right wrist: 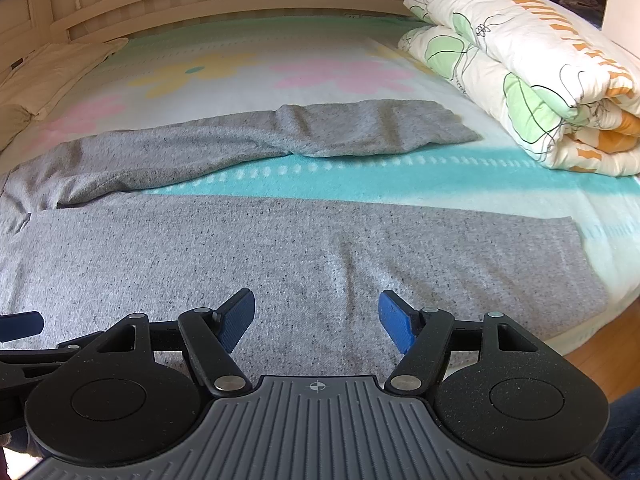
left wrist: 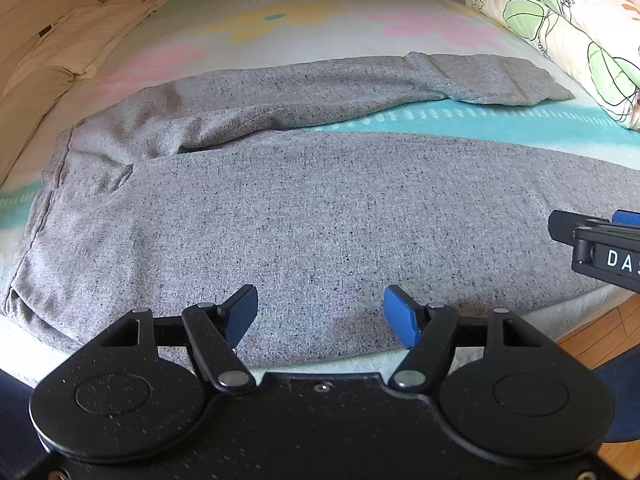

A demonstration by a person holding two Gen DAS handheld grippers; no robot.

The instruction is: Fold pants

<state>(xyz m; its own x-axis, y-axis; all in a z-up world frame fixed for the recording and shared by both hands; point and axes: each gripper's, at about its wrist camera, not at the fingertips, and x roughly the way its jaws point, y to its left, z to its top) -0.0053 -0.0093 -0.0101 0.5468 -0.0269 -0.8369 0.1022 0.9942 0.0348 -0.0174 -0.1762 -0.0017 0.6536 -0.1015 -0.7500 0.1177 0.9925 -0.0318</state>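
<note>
**Pants flat on bed, both grippers wide and empty over near leg**

Grey pants (left wrist: 320,216) lie spread on the bed (left wrist: 500,124), waist to the left, legs running right and splayed apart, bedsheet showing between them. Left hand-held gripper (left wrist: 320,316) hovers over the near leg's near edge, jaws wide, holding nothing. Right hand-held gripper (right wrist: 316,320) likewise wide and empty, further right on the same leg.

Likely step: first fold, near leg onto far leg. Pinch the near edge at both points, lift evenly, align hems and seams, smooth the far leg's wrinkles first.

Left view alone shows the waistband (left wrist: 44,208) and crotch bunching. Right view alone shows the near leg's hem (right wrist: 592,276) and the whole quilt (right wrist: 520,72). Whether pads touch cloth is unclear.
</note>
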